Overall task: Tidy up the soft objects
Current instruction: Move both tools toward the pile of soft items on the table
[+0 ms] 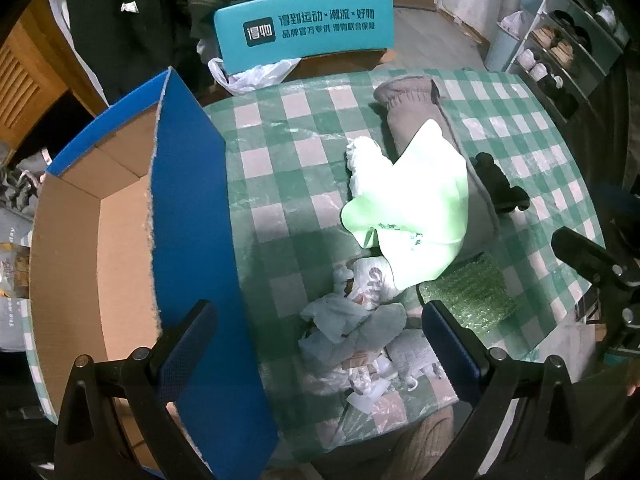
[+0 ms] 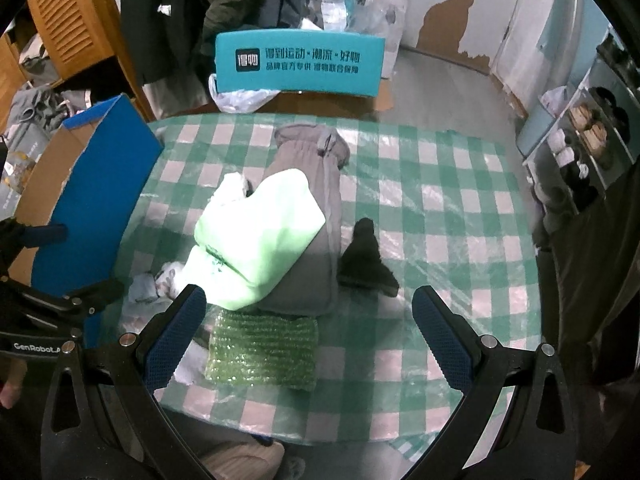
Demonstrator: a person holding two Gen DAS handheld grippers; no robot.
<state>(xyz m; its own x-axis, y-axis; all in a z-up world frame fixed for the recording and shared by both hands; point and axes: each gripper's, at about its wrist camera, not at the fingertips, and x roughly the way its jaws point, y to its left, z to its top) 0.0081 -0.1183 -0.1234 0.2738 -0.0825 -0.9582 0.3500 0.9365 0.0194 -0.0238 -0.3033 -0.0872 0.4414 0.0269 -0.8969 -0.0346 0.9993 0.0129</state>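
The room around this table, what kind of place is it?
Probably a lived-in home room: a checked tablecloth covers the table, coats hang behind it, and a shoe rack stands at the right.

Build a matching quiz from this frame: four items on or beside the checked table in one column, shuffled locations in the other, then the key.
Items
1. pale green plastic bag
2. green bubble-wrap sheet
3. small black fabric piece
4. open blue-sided cardboard box

Locations
A. flat on the checked tablecloth, nearest the right gripper
B. at the table's left edge
C. draped over the grey fleece garment
D. alone on the cloth, to the right of the grey garment

Pairs: 1-C, 2-A, 3-D, 4-B
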